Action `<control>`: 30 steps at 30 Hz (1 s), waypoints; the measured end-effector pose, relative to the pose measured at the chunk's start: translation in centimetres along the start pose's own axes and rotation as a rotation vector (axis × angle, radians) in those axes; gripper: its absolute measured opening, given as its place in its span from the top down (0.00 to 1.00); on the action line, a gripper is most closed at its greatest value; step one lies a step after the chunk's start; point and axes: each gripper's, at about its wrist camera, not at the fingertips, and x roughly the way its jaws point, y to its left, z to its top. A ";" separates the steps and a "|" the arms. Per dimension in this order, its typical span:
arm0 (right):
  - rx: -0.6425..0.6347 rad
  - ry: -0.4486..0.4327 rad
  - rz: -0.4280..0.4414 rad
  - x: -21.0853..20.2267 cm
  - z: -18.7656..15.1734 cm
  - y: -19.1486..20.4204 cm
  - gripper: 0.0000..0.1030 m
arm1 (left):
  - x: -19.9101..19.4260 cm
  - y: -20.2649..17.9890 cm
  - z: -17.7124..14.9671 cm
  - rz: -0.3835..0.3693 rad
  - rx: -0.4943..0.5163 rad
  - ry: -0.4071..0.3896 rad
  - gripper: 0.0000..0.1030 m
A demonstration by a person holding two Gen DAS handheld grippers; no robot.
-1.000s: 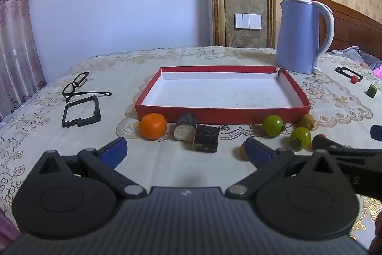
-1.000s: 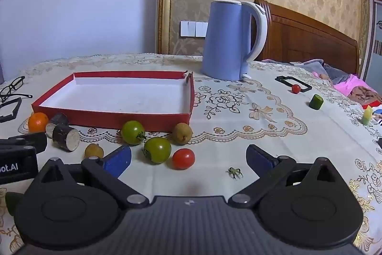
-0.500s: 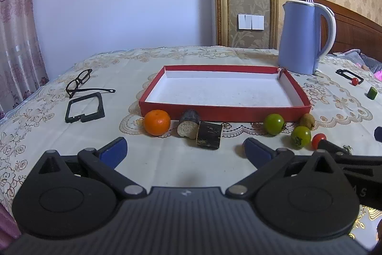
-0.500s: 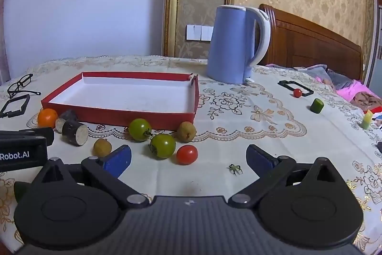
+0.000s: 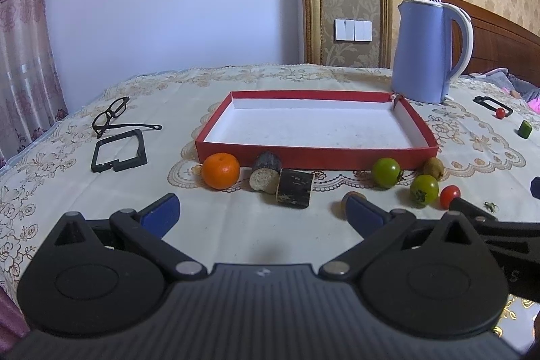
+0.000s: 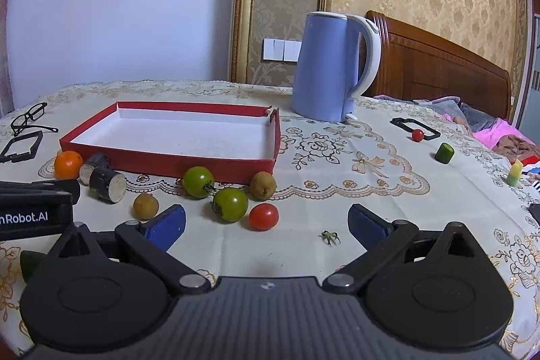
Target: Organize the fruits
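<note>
On the left, the glasses (image 5: 111, 115) and a black frame (image 5: 118, 151) lie on the tablecloth (image 5: 67, 191). The left gripper (image 5: 261, 211) hangs with fingers spread wide and empty. Along the red tray's (image 5: 317, 154) near wall sit an orange (image 5: 221, 170), two dark cut cylinders (image 5: 285, 184) with axes lying flat, then green tomatoes (image 6: 216, 191). Only the right wrist view fully shows a small brownish fruit (image 6: 145, 206), perhaps a longan. The right gripper (image 6: 266, 223) is likewise spread, with bare cloth ahead of it and a red tomato (image 6: 264, 216) just beyond. The kettle (image 6: 332, 66) stands far right.
</note>
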 end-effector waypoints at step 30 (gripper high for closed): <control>-0.014 0.002 0.016 0.0 -0.5 0.5 0.00 | 0.6 0.6 -0.3 0.004 -0.010 0.019 0.00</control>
